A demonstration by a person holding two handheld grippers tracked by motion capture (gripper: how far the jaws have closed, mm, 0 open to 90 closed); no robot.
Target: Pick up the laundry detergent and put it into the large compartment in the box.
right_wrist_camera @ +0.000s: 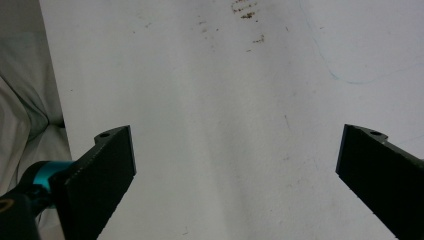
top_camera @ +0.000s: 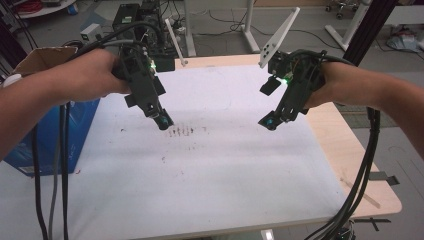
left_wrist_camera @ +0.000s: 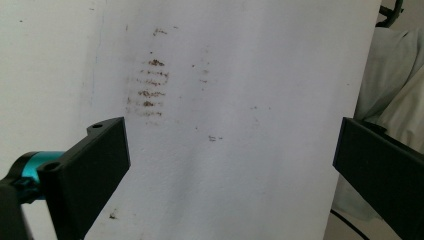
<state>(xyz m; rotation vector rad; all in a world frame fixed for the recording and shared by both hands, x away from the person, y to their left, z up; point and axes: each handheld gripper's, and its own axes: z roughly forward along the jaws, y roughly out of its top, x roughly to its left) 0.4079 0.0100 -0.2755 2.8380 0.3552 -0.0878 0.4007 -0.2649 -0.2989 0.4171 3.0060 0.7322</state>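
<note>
Tabletop (top_camera: 210, 200): white sheet, bare but for a patch of brown smudges (top_camera: 181, 131) near its middle.
Blue box (top_camera: 45, 135): at the left edge.
Left tool (top_camera: 163, 121): jaws spread, empty, poised just beside the smudges.
Right tool (top_camera: 269, 123): jaws spread, empty, well apart.
Handling advice: keep both level and wide.

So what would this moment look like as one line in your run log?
left gripper: open, above white sheet | right gripper: open, above sheet | held: nothing | nearest: brown smudges | blue box at left edge
</note>
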